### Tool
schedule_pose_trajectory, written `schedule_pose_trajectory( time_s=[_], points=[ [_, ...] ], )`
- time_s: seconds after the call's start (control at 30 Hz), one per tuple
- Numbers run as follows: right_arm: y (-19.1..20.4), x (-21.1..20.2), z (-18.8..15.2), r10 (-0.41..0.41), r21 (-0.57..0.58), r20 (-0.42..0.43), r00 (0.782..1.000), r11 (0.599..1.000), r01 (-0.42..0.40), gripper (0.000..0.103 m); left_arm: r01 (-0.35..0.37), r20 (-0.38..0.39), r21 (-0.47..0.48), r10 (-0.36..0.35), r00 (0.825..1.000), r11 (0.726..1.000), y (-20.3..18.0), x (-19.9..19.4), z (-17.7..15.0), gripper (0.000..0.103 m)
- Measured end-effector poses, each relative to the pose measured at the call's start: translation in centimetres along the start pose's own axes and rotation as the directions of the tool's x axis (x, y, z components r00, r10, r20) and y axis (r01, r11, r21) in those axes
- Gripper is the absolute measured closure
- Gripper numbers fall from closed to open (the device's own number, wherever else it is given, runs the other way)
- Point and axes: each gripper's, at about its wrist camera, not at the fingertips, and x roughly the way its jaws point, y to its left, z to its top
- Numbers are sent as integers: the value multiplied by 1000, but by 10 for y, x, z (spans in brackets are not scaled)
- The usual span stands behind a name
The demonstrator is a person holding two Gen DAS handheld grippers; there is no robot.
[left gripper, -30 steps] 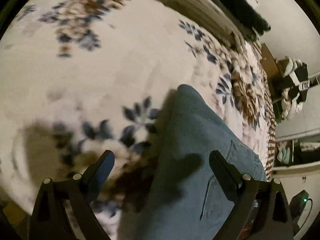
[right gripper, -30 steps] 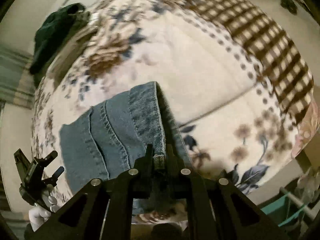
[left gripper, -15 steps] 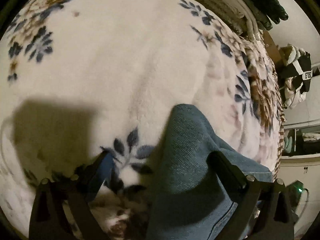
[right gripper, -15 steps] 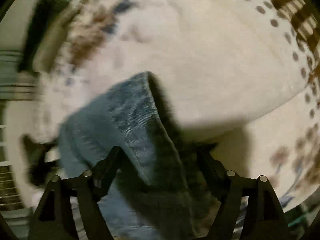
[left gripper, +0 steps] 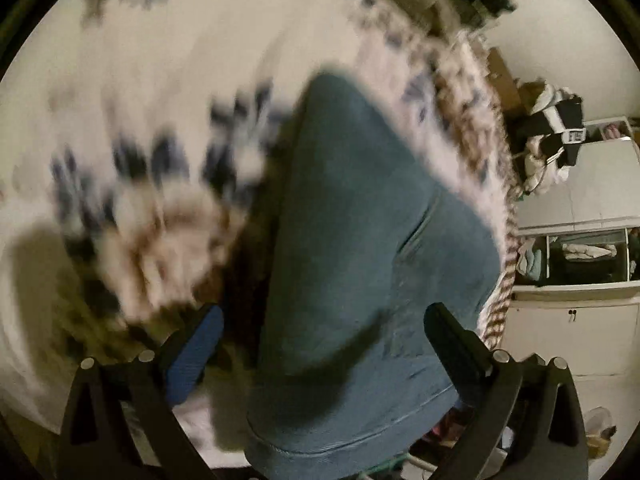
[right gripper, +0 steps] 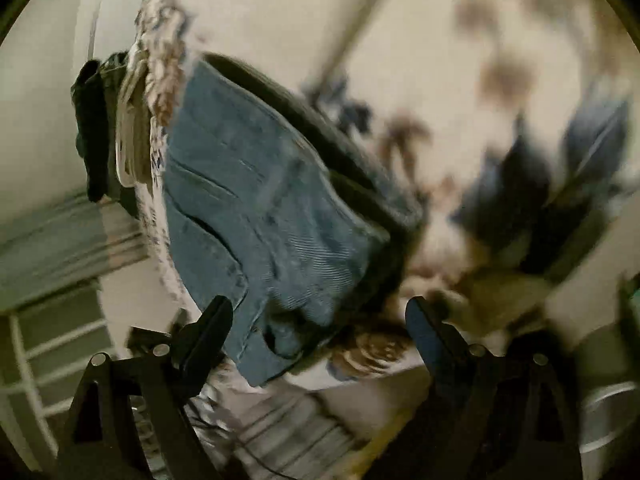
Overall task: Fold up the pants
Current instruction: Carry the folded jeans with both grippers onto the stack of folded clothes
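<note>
The blue denim pants (left gripper: 360, 264) lie folded in a stack on the floral blanket (left gripper: 160, 92), near the bed's edge. My left gripper (left gripper: 320, 336) is open and empty, with its fingers on either side of the stack just above it. In the right wrist view the pants (right gripper: 256, 208) show their seams and waistband at the blanket's edge. My right gripper (right gripper: 318, 332) is open and empty, hovering over the near corner of the pants. Both views are blurred by motion.
A dark garment (right gripper: 94, 128) lies at the far end of the bed. A pile of clothes (left gripper: 556, 136) and white cupboards (left gripper: 576, 280) stand beyond the bed. A white rail frame (right gripper: 48, 352) is on the floor side.
My right gripper has let go of the pants' hem, opened and drawn back toward the bed's edge. My left gripper stayed open and pulled back, so more of the pants shows.
</note>
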Motion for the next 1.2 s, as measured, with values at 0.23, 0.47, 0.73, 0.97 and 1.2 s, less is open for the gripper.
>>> schedule_pose_trajectory(
  time_s=[0.23, 0.47, 0.73, 0.97, 1.2],
  points=[
    [8, 53, 9, 223, -15, 60, 973, 975, -223, 10, -26, -46, 35, 28, 999, 999, -4, 26, -10, 0],
    [32, 62, 1, 211, -80, 49, 976, 975, -207, 15, -46, -36, 81, 49, 998, 996, -11, 27, -3, 0],
    [57, 83, -2, 89, -118, 69, 994, 990, -81, 61, -9, 10, 100, 8, 1000, 995, -23, 13, 1, 51],
    [100, 54, -30, 91, -188, 107, 990, 980, -70, 68, 34, 37, 153, -41, 999, 988, -50, -21, -8, 73],
    [187, 6, -32, 119, -268, 99, 988, 959, -89, 70, 67, 64, 154, -78, 995, 986, -106, -88, -3, 75]
  ],
)
